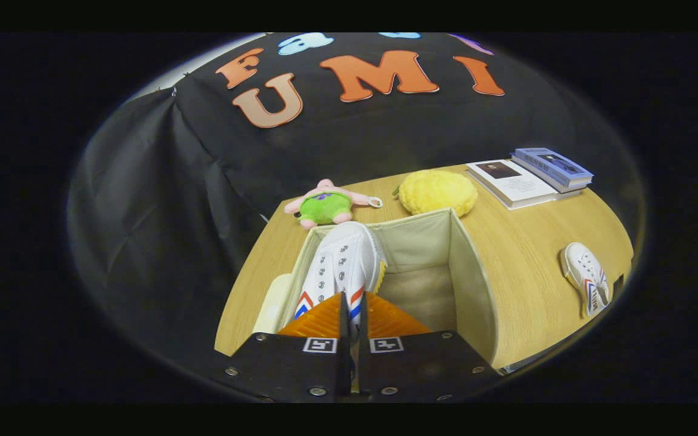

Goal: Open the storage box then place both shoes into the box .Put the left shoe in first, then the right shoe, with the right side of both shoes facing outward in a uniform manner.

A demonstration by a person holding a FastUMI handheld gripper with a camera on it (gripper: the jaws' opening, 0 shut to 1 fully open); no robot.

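- The first shoe (pixel 343 266) is pinched between the closed fingers of the gripper (pixel 352 321), hanging over the open box (pixel 476 284).
- Step in hand: lowering it in; next, likely release against the wall at 9 o'clock.
- Room stays free toward 3 o'clock.
- The second shoe (pixel 585 278) lies on the table (pixel 525 242) at 3 o'clock, near the edge.

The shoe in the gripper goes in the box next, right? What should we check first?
1. Box open: ok. The storage box has no lid on top and its inside shows.
2. Grip: ok. The gripper has both fingers closed on the held shoe.
3. Shoe over the opening: ok, it hangs above the box's left part.
4. Room inside: ok, the box floor beside the shoe is bare.
5. Second shoe ready: ok. The other shoe lies on the table, right of the box.
6. Which side faces outward: cannot tell.
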